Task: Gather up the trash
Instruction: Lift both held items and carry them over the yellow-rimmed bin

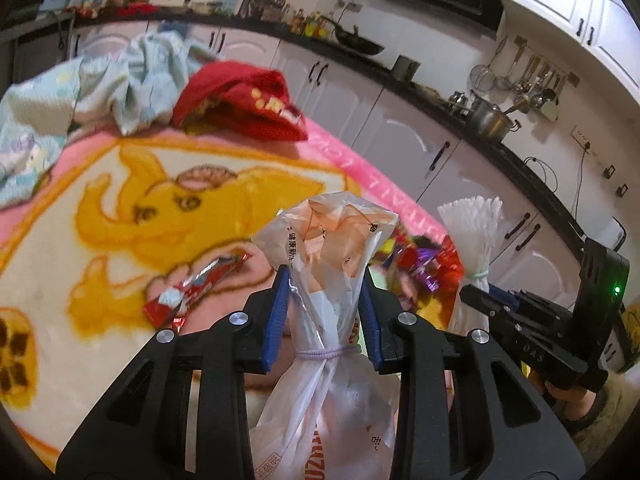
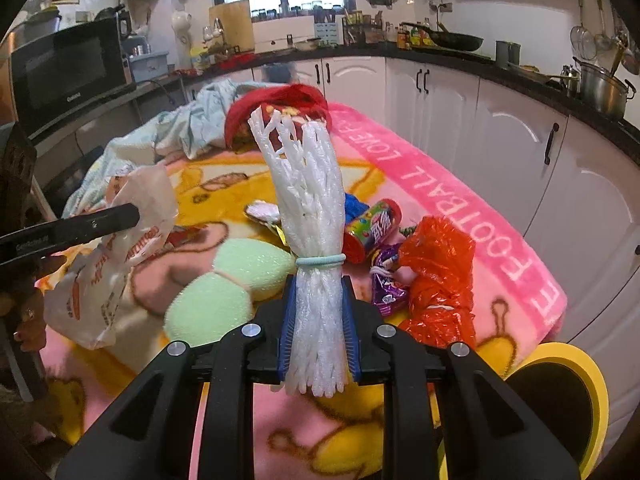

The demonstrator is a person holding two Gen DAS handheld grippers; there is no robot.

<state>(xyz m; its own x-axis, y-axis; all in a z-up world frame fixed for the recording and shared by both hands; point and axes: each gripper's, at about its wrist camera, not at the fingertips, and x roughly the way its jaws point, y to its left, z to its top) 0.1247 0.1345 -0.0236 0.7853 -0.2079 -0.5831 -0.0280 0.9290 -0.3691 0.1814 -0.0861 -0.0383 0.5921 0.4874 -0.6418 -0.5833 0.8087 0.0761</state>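
The left tool was clamped on a crinkled white plastic bag printed with orange and black Chinese characters, its neck cinched by a pale lilac elastic band; the blue ribbed pads pressed it from both sides. The right tool was clamped on a bundle of white foam netting, stiff and lattice-cut at its frayed top, bound by a light blue hair tie.

Both were held above a fleecy pink blanket with a yellow cartoon figure and white lettering reading "FOOTBALL LOVER". On the blanket lay a crumpled red plastic bag, a shiny purple wrapper, a small cylindrical candy can, a pale green foam piece and a red foil wrapper. Farther back sat a red knitted hat and a light blue cloth. The microwave on the bench bore a small brand name too blurred to read.
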